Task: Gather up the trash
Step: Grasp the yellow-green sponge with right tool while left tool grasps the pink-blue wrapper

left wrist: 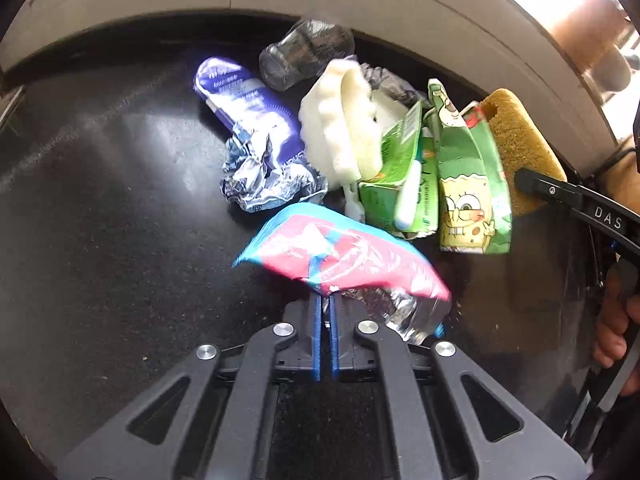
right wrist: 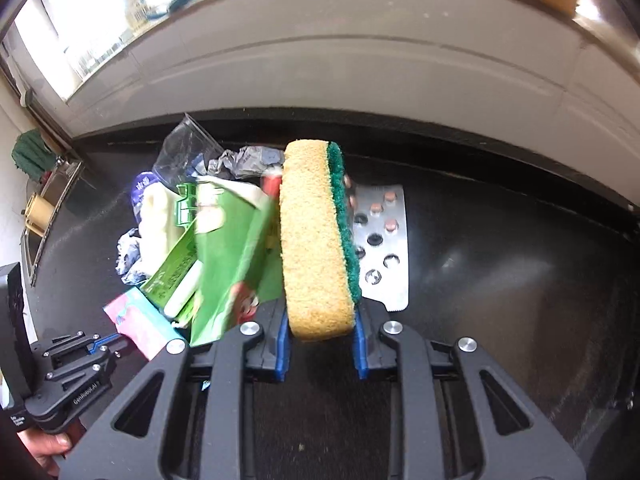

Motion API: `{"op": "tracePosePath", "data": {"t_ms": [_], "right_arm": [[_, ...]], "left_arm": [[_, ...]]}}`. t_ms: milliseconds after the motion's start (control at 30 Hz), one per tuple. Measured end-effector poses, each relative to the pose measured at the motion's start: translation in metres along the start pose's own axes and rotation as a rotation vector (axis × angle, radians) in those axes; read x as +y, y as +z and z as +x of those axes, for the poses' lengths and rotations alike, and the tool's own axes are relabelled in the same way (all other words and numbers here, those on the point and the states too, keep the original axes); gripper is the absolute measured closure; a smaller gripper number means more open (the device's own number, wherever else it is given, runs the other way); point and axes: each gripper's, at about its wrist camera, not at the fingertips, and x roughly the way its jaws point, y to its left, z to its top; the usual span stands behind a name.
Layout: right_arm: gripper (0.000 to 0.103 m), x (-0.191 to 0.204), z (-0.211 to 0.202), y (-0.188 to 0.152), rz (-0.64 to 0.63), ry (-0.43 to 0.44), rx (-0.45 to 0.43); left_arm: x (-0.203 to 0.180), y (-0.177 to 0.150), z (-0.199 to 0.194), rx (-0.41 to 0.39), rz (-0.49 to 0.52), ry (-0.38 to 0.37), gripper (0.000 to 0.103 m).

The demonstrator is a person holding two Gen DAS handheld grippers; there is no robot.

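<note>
Yellow sponge [right wrist: 316, 240] clamped upright between the right tongs [right wrist: 320, 340].

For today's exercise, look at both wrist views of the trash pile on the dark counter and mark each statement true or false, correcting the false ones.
1. The right tongs grip a yellow-green sponge. True.
2. The left tongs are wide open and empty. False: they are shut on a pink-blue wrapper.
3. The blister pack lies on top of the sponge. False: it lies on the counter beyond it.
4. A SpongeBob carton is in the pile. True.
</note>
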Motion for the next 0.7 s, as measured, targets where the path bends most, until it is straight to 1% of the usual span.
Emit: {"op": "tracePosePath", "data": {"t_ms": [133, 233, 300, 433, 500, 567, 700], "right_arm": [[0.079, -0.002, -0.031, -0.012, 0.037, -0.023, -0.041], [0.079, 0.001, -0.052, -0.018, 0.058, -0.032, -0.067], [0.079, 0.006, -0.073, -0.027, 0.072, -0.034, -0.097], [0.079, 0.017, -0.107, -0.042, 0.103, -0.013, -0.135], [0.079, 0.021, -0.122, -0.051, 0.099, -0.001, -0.144], [0.079, 0.03, -0.121, -0.061, 0.064, -0.027, -0.133], [0.079, 0.033, -0.085, -0.096, 0.075, -0.049, -0.083]], "left_arm": [[0.001, -0.006, -0.03, -0.029, 0.044, 0.015, 0.102], [0.001, -0.007, -0.05, -0.042, 0.046, 0.009, 0.102], [0.003, -0.01, -0.067, -0.062, 0.062, 0.017, 0.102], [0.004, -0.017, -0.093, -0.082, 0.079, 0.027, 0.102], [0.013, -0.031, -0.104, -0.087, 0.098, 0.025, 0.102], [0.017, -0.041, -0.109, -0.089, 0.111, 0.032, 0.102], [0.032, -0.059, -0.111, -0.064, 0.11, 0.029, 0.102]]}}
